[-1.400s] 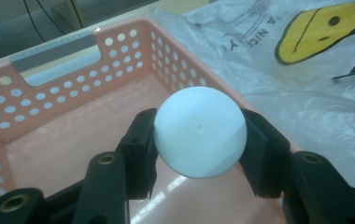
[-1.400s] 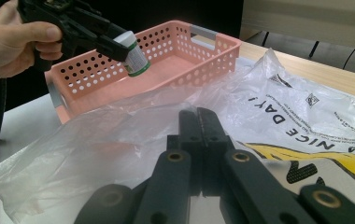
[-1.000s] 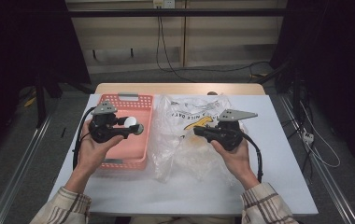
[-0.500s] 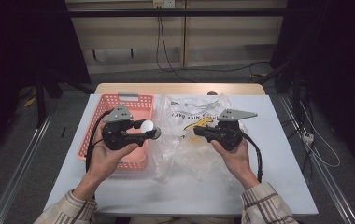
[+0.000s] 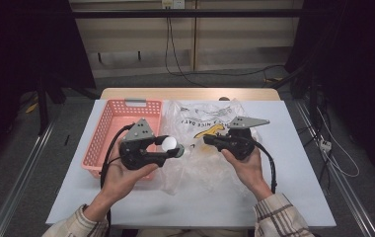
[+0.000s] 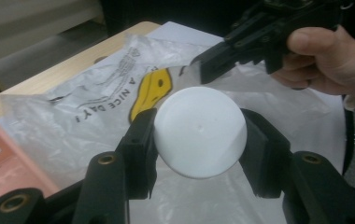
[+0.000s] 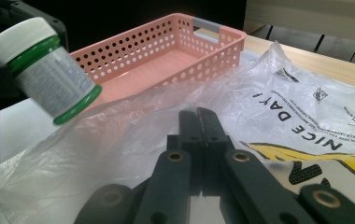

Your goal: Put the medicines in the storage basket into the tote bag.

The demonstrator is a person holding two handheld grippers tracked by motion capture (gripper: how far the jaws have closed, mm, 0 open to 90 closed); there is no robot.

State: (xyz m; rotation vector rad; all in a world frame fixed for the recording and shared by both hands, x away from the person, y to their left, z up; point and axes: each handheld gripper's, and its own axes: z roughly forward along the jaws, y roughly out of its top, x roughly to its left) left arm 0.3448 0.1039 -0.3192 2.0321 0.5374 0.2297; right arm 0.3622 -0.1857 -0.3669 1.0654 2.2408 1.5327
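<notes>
Left tongs (image 5: 175, 148), carried in the left hand (image 5: 121, 173) with the forearm entering from the near edge, point right with jaws part-spread and clamped, while right tongs (image 5: 210, 141), held in the right hand (image 5: 244, 165), point left with jaws fully closed.

Black claws (image 5: 173, 150) with brass screws, grey three-cornered plates, black cables, plaid sleeves (image 5: 280, 217)

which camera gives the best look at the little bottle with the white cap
The right gripper view: it shows the bottle side-on, white cap, green rims and printed label. The left gripper view shows just its cap end-on between the jaws; the high view shows it small.
</notes>
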